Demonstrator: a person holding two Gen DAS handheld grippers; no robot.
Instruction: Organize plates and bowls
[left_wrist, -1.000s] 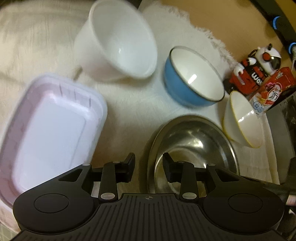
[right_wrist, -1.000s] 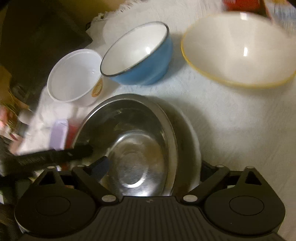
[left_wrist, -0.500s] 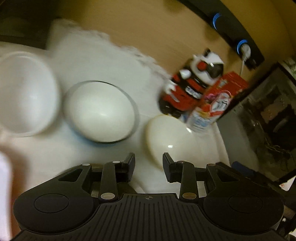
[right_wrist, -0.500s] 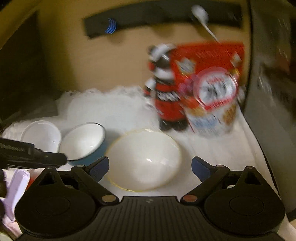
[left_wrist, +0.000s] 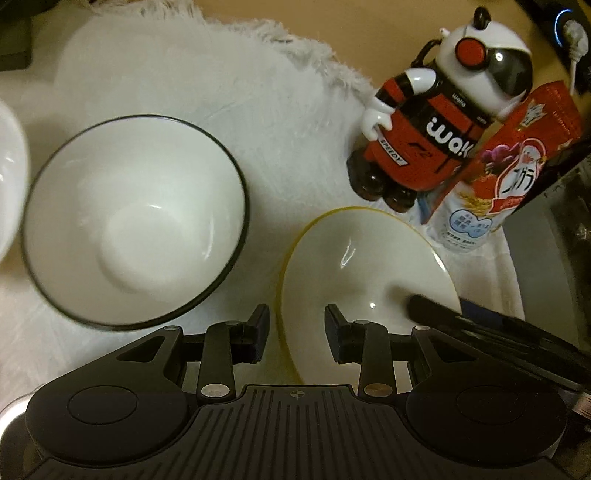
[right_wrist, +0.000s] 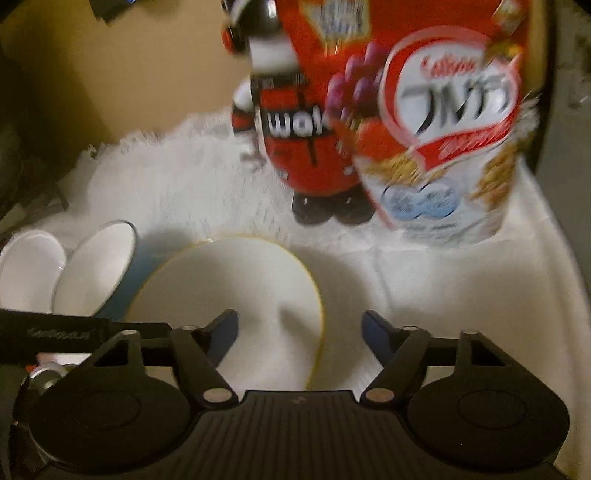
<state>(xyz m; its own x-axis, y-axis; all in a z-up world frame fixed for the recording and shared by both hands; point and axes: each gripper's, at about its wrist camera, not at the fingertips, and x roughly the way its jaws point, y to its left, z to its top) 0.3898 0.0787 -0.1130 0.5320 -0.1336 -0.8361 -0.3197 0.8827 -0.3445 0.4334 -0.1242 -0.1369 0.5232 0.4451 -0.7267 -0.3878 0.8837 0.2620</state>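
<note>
White fluffy cloth on table. Yellow-rimmed bowl near-right, beside dark-rimmed bowl. Left gripper spread, straddling rim; right gripper spread wide, probably straddling opposite rim. Seat rim deep before pinching.

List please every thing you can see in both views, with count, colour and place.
Yellow-rimmed bowl: 1, white, on the cloth, nearest both grippers.
Blue bowl: 1, white inside, dark rim, left of it.
White bowl: 1, far left.
Robot toy: 1, red, white, black, at the back.
Cereal bag: 1, red and white, beside the toy.
Cloth: 1, white, under everything.
Left gripper: 1, black, jaws open.
Right gripper: 1, black, jaws open.
</note>
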